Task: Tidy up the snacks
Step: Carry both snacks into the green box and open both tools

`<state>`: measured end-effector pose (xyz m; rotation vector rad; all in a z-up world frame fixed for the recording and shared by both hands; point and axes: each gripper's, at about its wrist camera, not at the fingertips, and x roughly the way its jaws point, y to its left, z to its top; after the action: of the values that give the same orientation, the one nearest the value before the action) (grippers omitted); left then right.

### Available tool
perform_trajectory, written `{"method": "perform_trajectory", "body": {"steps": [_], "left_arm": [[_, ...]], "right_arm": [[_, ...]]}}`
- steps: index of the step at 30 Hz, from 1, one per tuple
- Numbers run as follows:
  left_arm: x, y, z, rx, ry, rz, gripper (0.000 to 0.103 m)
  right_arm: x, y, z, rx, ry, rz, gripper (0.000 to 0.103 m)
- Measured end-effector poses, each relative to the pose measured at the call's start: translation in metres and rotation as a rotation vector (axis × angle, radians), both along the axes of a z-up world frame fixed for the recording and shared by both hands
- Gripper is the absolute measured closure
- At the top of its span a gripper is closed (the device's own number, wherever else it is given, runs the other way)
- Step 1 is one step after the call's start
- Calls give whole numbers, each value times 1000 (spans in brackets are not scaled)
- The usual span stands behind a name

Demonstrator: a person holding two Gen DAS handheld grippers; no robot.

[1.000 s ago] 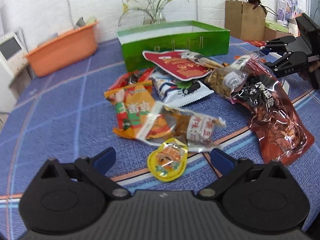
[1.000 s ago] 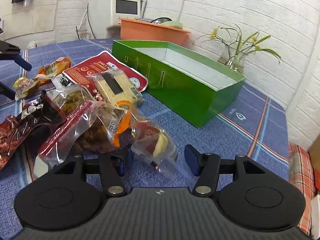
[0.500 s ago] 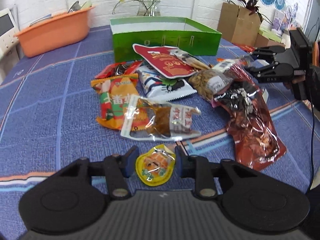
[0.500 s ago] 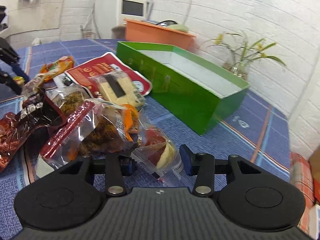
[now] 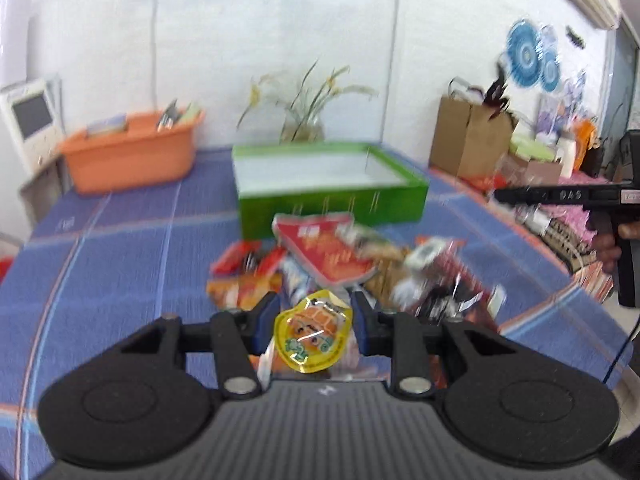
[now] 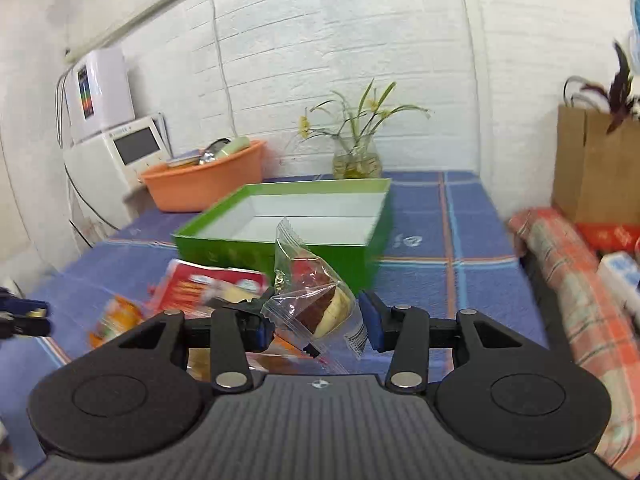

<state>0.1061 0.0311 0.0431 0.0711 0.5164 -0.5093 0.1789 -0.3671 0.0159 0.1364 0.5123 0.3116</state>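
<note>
Ahead, green box (image 6: pixel 280 236), orange tub (image 6: pixel 204 184), vase (image 6: pixel 356 160), snack pile (image 5: pixel 340 264)

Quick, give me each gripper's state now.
Left gripper: closed on the yellow jelly cup.
Right gripper: closed on the clear-wrapped pastry.

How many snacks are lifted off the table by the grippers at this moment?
2. A yellow jelly cup sits in the left gripper; a clear-wrapped pastry sits in the right gripper.

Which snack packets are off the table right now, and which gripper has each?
Two: the yellow jelly cup in the left gripper, and the clear-wrapped pastry in the right gripper. The rest lie heaped before the green box.
</note>
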Motion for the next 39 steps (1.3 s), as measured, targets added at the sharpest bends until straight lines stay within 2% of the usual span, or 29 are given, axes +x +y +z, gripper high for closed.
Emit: {"method": "perform_trajectory", "body": {"steps": [3,7,11,14,16,18,21,24,28,33,39], "left_arm": [[13,-15,27,-11,-61,-37,76],[40,-42,68,27,-146,-42,74],[82,-69,109,64,-199,19,73],[113,-86,121,69,-242,90,73],[135,-89,115,-2,-235,152,73],[153,-92,100,-23,-218,188,73],[180,-102,73,16,-197,240,73],[204,-105,50,5,-161,259,73],[225,-107,25,-15,-143,289,73],[239,-120,10,44,-186,284,72],[253,-119,-12,33,-169,324,72]], "right_arm": [[1,34,17,-19,-5,18,28],[11,69,47,-95,-126,57,28],[47,80,85,-95,-211,-15,28],[75,82,104,-72,-240,-58,28],[93,85,101,-112,-251,-82,28],[107,84,86,-115,-243,-150,28],[130,75,55,-57,-142,-181,28],[150,70,29,-36,-87,-202,28],[159,70,10,-45,-110,-277,28],[163,87,6,-159,-179,-296,28],[176,79,-15,-93,-135,-272,28]]}}
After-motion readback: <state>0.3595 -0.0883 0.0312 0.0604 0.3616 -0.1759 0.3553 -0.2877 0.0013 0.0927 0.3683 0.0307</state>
